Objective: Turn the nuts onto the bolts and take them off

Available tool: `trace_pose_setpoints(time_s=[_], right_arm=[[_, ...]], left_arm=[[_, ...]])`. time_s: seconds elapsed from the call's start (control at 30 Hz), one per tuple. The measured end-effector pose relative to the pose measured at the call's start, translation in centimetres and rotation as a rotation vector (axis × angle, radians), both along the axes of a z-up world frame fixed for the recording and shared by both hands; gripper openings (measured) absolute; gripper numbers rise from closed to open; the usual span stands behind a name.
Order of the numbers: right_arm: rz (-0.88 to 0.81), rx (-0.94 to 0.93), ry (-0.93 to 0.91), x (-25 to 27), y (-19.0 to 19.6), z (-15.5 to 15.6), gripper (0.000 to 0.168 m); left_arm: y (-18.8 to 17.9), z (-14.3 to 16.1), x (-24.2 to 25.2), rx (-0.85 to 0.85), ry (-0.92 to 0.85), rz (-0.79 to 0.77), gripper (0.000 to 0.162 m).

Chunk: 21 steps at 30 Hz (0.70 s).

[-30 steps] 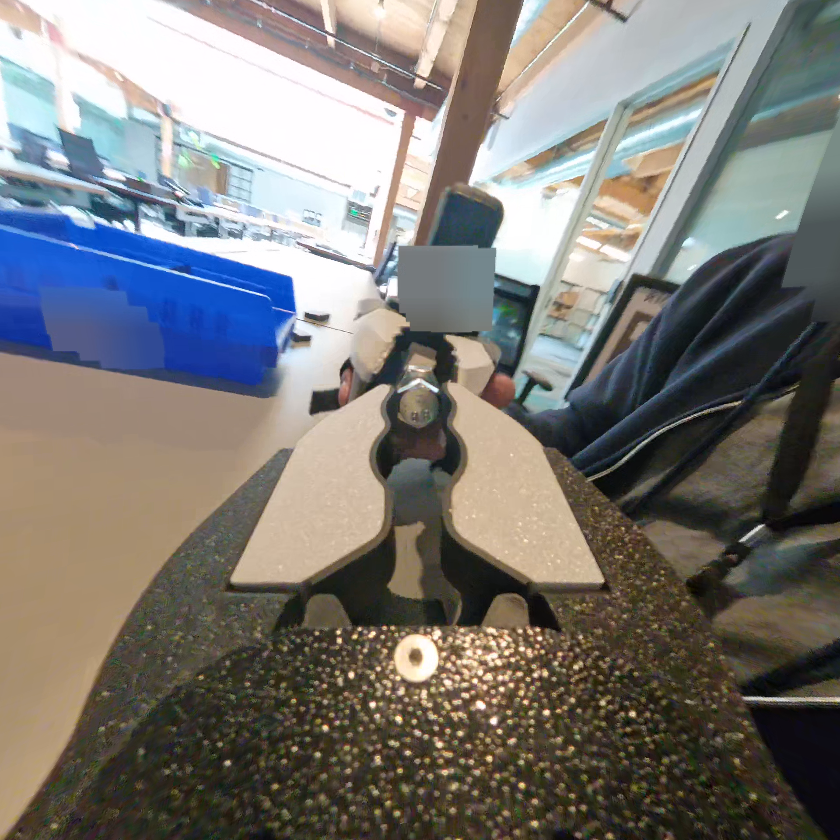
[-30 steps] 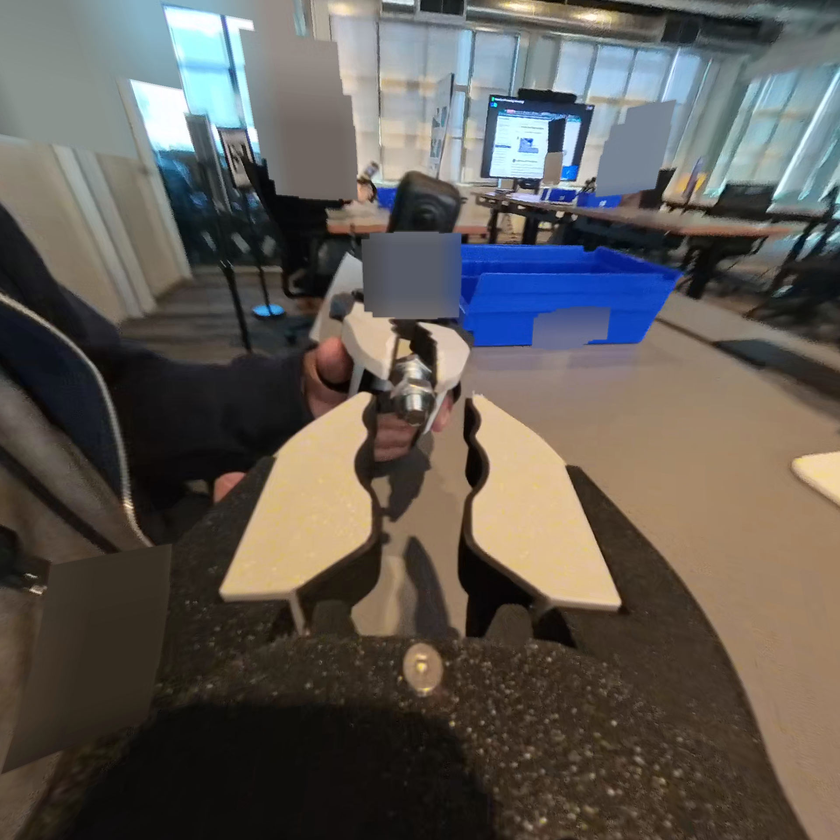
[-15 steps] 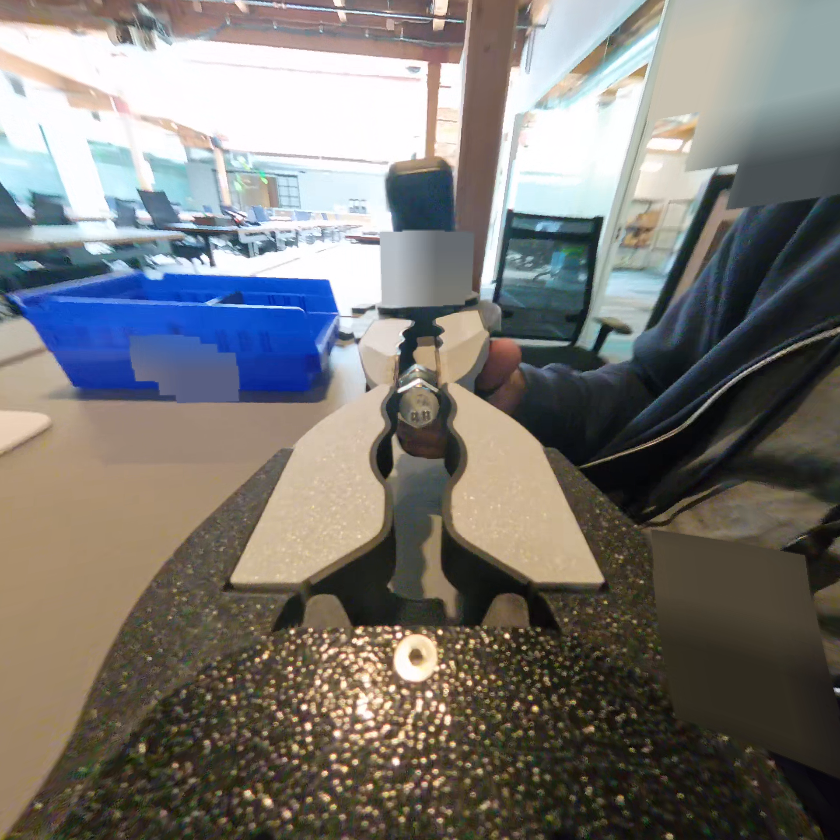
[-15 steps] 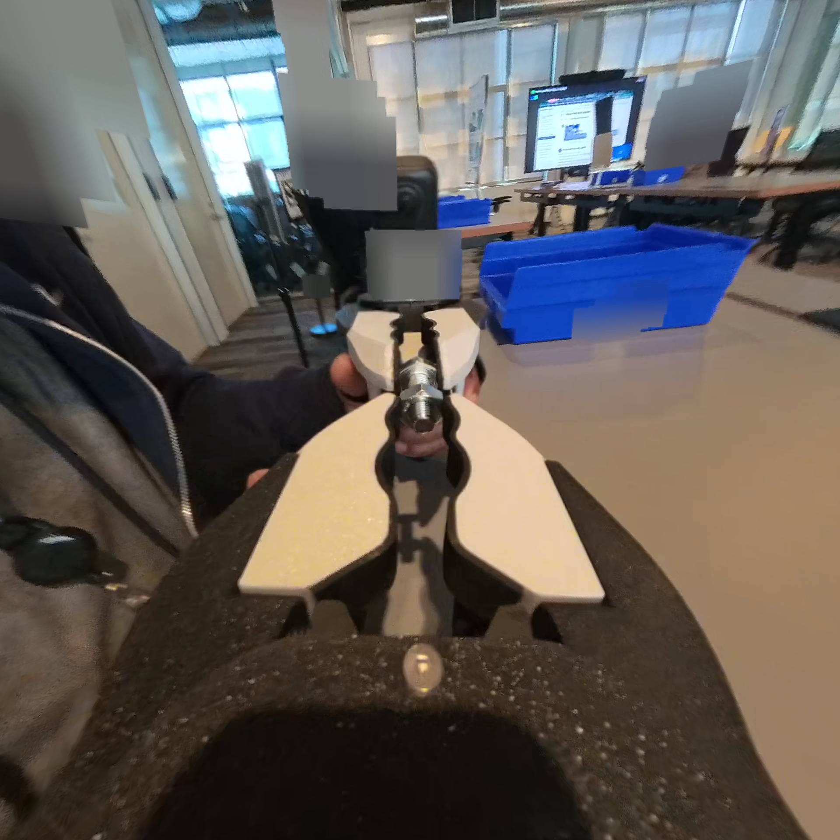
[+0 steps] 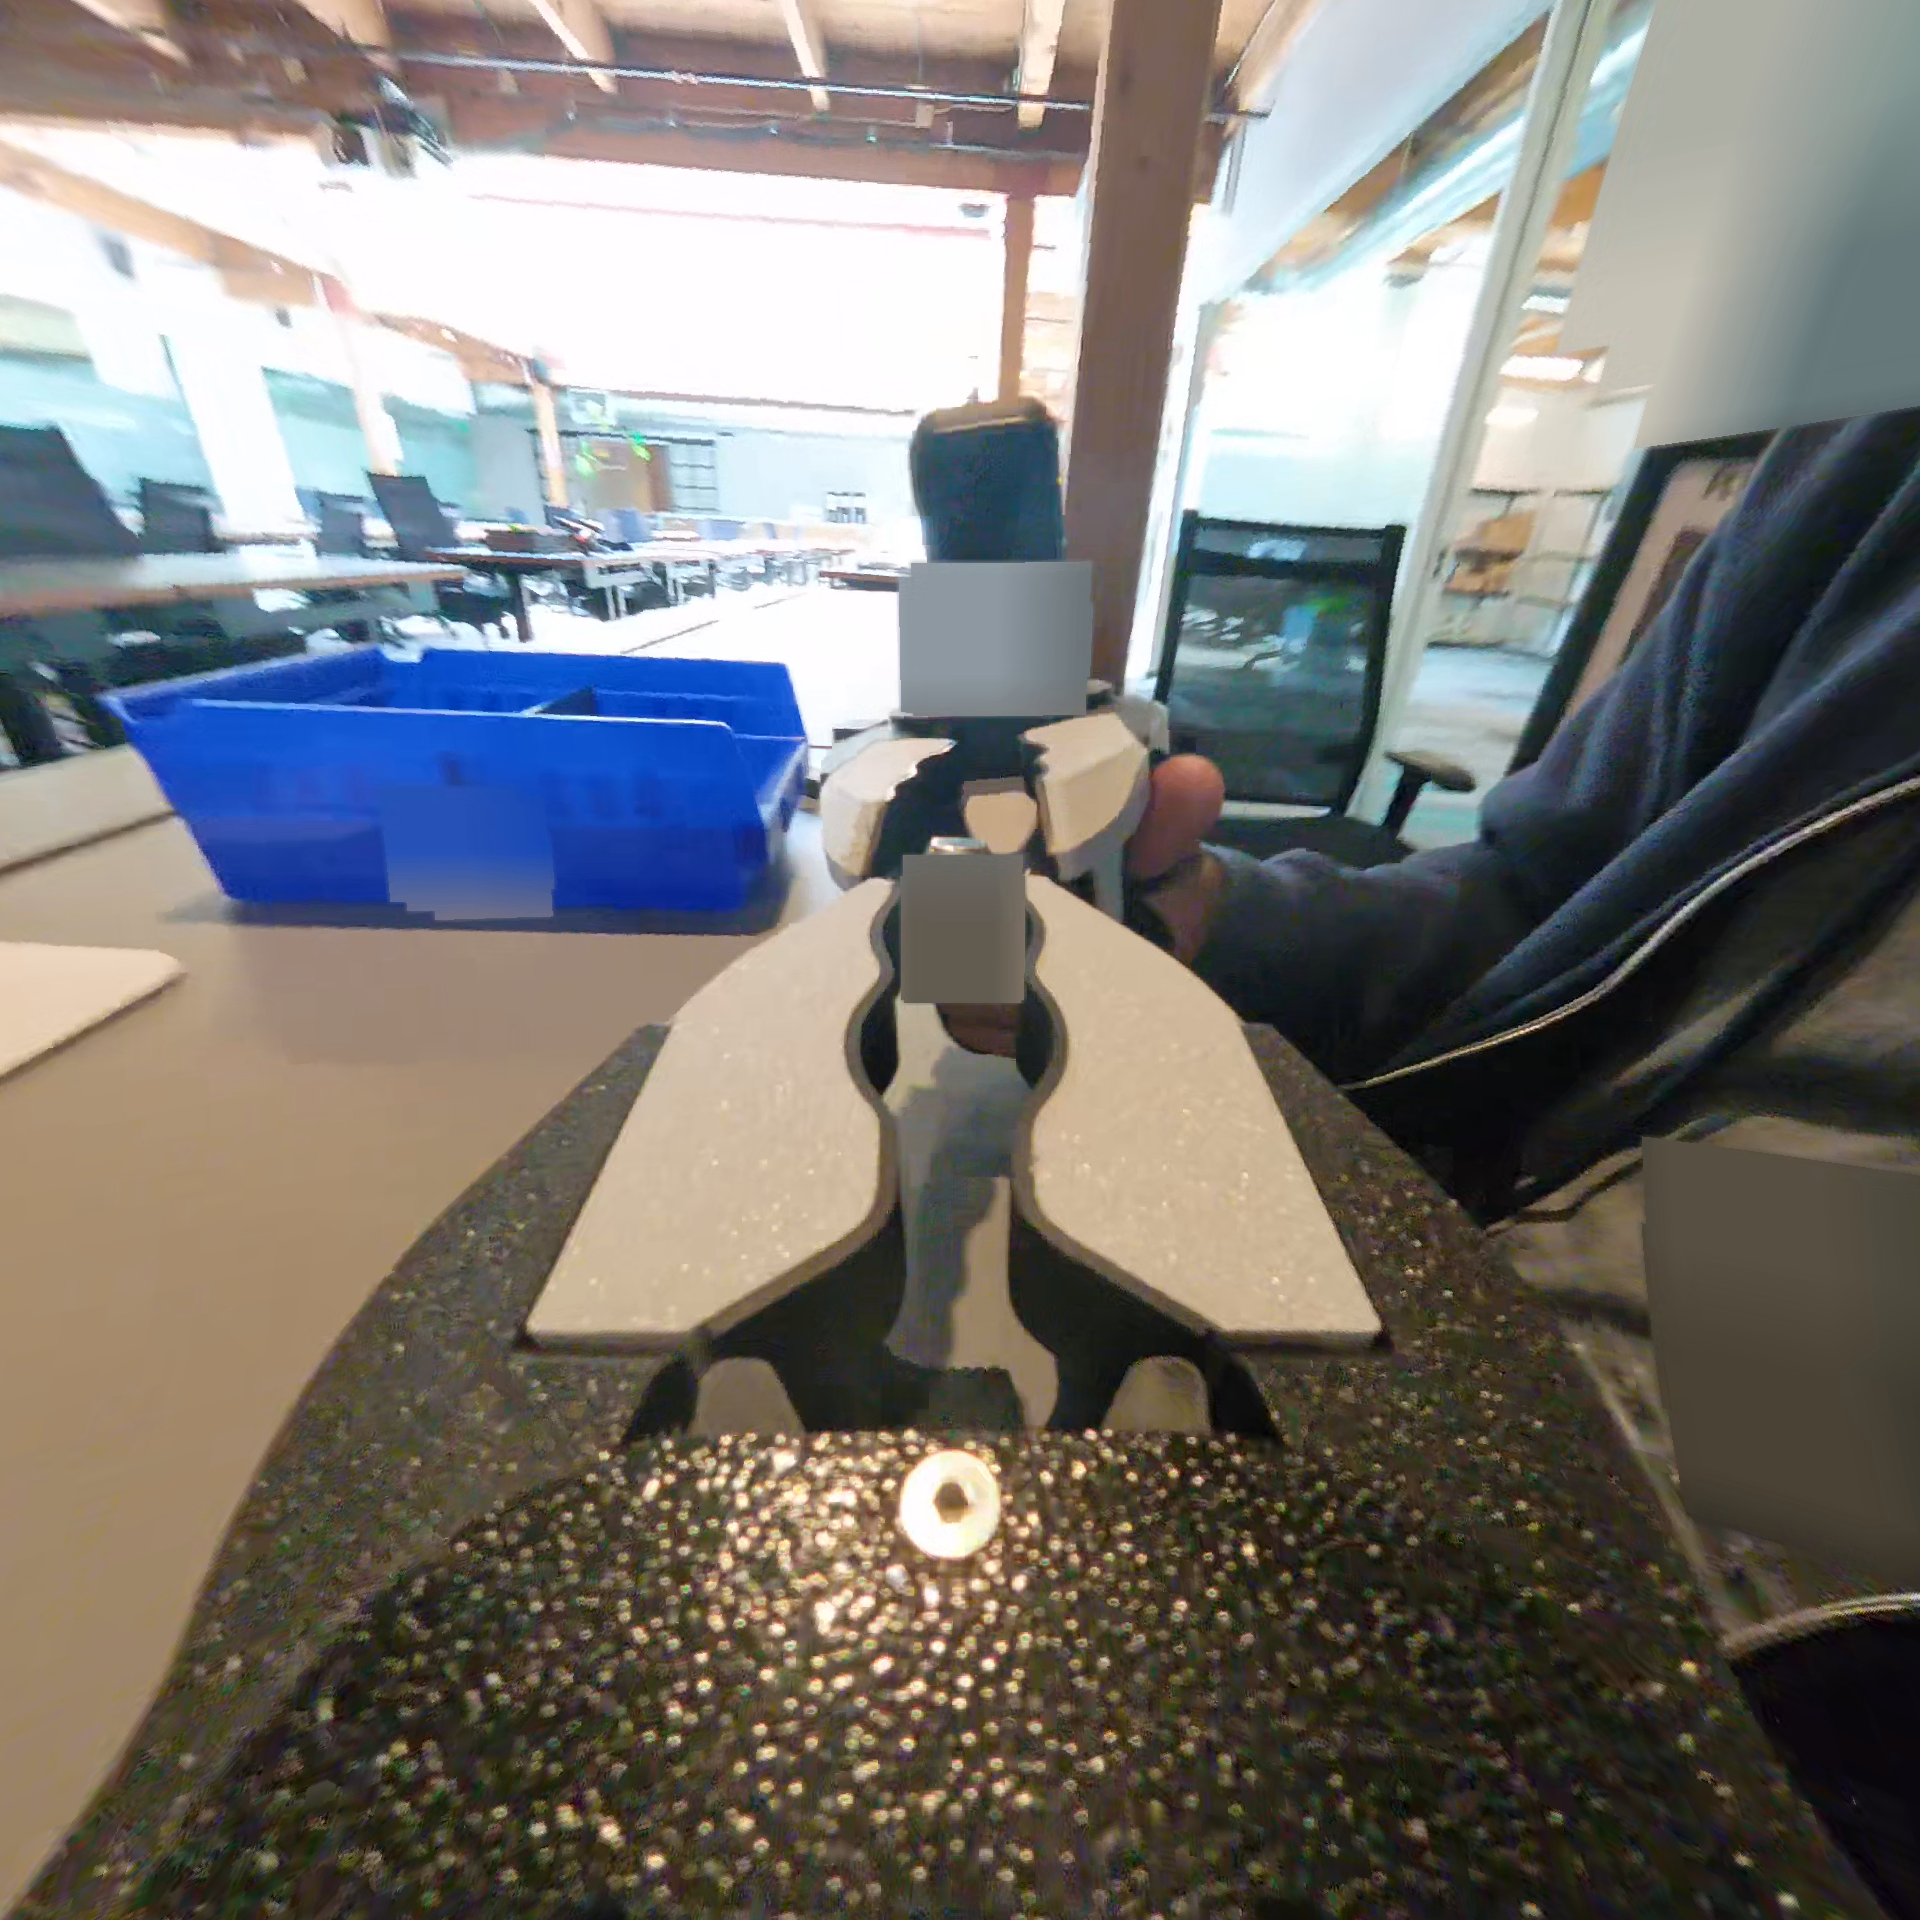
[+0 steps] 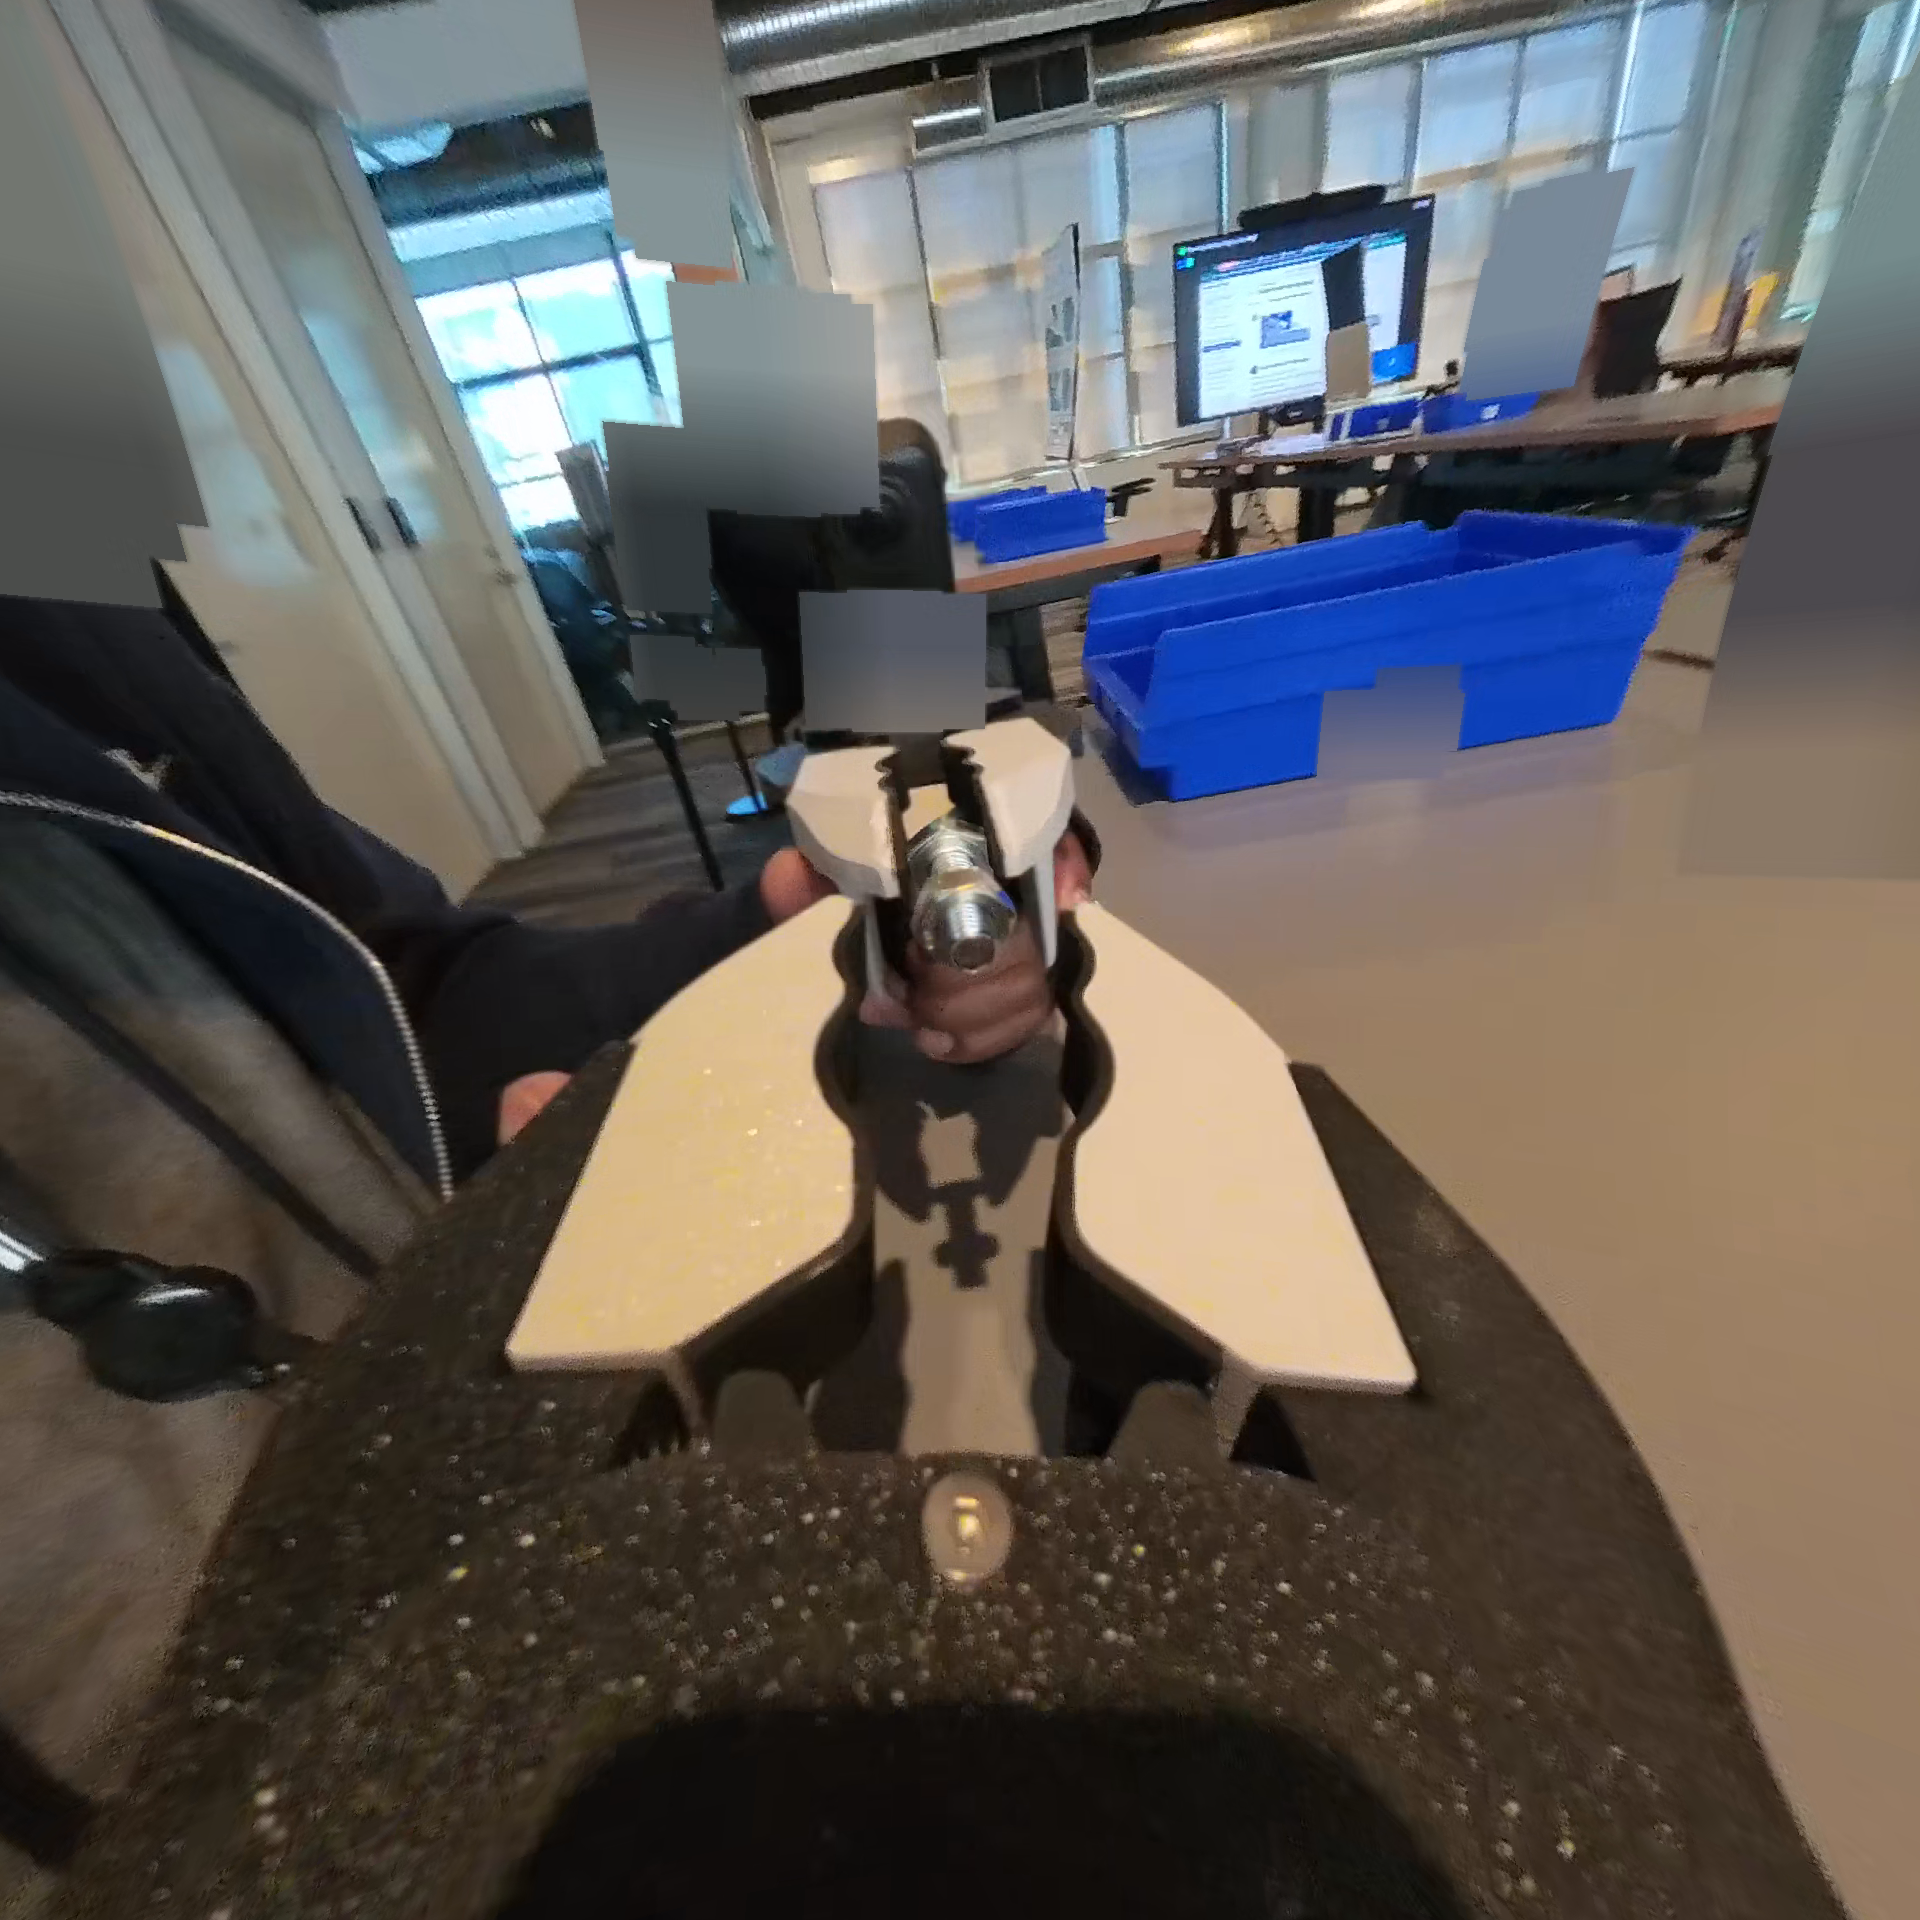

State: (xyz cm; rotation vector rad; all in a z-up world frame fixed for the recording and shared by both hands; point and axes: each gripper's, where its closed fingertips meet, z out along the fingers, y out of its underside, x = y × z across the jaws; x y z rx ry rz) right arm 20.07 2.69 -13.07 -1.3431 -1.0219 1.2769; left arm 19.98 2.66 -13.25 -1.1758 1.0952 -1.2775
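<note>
Indoors, grey tabletop (image 5: 260, 1122), blue bin (image 5: 468, 769), office desks behind

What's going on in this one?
A person works two handheld grippers over a table. The left gripper is clamped on a bolt, whose threaded end carries a nut and points at the right gripper. That one is open, with a finger on either side of the nut and no grip on it. A blue bin sits behind.
</note>
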Motion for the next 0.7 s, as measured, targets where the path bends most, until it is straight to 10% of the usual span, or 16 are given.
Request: trace_pose_setpoints(time_s=[0.27,0.57,0.7], right_arm=[[0.093,-0.099,-0.01,-0.6,-0.7,-0.6,0.017],[-0.142,0.417,-0.198,-0.5,-0.3,-1.0,0.017],[-0.125,0.334,-0.162,-0.5,-0.3,-0.8,0.026]], left_arm=[[-0.6,0.1,0.2,0.155,0.03,0.041,0.017],[-0.7,-0.2,0.3,-0.137,0.001,-0.104,0.017],[-0.5,0.0,0.2,-0.052,-0.004,-0.056,0.018]])
